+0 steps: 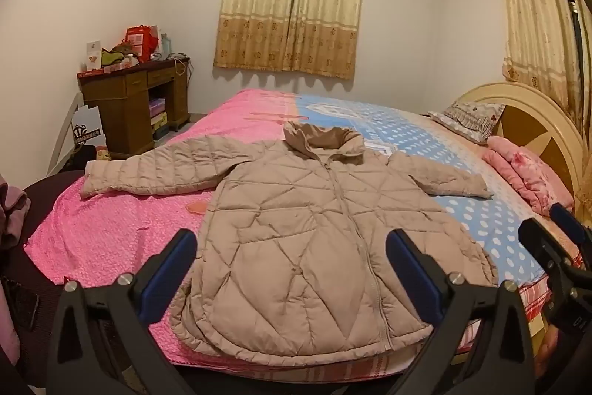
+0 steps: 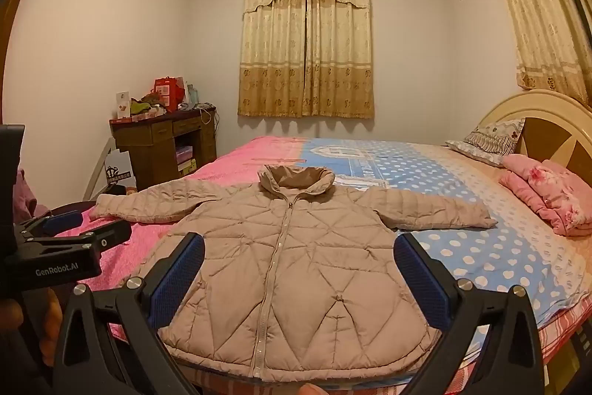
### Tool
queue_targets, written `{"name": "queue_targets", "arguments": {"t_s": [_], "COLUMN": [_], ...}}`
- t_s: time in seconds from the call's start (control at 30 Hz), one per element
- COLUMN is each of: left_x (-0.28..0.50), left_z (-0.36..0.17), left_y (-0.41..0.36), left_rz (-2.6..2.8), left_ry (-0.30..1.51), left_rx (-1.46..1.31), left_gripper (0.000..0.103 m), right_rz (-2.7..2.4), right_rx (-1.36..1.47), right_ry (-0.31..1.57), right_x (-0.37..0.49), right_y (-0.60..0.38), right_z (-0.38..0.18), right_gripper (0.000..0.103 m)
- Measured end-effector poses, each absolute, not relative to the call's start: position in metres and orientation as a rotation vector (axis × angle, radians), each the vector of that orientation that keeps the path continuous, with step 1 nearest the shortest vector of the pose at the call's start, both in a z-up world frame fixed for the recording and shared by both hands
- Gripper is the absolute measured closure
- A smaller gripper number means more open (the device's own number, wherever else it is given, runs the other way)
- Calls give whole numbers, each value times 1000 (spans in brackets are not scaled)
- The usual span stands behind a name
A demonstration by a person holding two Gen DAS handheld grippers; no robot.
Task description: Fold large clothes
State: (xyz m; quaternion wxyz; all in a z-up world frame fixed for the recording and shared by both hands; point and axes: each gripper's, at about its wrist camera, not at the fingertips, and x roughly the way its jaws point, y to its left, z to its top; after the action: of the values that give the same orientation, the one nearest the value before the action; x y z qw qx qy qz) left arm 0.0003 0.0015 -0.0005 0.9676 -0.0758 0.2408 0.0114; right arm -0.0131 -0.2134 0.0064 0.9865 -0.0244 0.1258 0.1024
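A: Where does the jacket sit?

B: The beige quilted puffer jacket (image 1: 310, 239) lies face up and zipped on the bed (image 1: 111, 228), filling the centre and lower middle of both frames. Its hem hangs at the bed's near edge, its collar (image 2: 296, 182) points toward the curtains (image 2: 307, 43), and both sleeves are spread out sideways.

A: And the tools?

B: The left hand-held gripper (image 1: 292, 269) hovers over the hem with its jaws spread wide, holding nothing. The right hand-held gripper (image 2: 299, 276) is the same: wide apart and empty, above the lower front of the jacket.

A: So nothing is folded yet?

B: I judge not; the jacket looks fully flat. The first fold likely starts with a sleeve.

A: How to do it well?

B: Take the left sleeve (image 1: 155, 169), at the centre left of the left view, near its cuff, and lay it across the chest. Pinch the padding deeply, since puffy fabric may slip. Do the right sleeve (image 2: 436, 210) likewise, then press out the air before bringing the hem up to the collar.
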Motion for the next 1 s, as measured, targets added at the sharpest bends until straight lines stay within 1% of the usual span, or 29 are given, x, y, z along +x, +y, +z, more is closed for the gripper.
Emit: {"name": "queue_targets", "arguments": {"t_s": [0.33,0.4,1.0], "left_x": [0,1,-3], "left_z": [8,10,10], "left_y": [0,-1,3], "left_rz": [48,49,52], "left_ry": [475,474,453], "left_rx": [-134,-131,-130], "left_gripper": [0,0,0], "right_rz": [203,204,211], "right_rx": [-40,-42,-47], "right_ry": [250,258,267], "right_x": [-15,-13,-11], "right_y": [-216,-217,-214], "right_z": [7,-3,1], "right_gripper": [1,1,1]}}
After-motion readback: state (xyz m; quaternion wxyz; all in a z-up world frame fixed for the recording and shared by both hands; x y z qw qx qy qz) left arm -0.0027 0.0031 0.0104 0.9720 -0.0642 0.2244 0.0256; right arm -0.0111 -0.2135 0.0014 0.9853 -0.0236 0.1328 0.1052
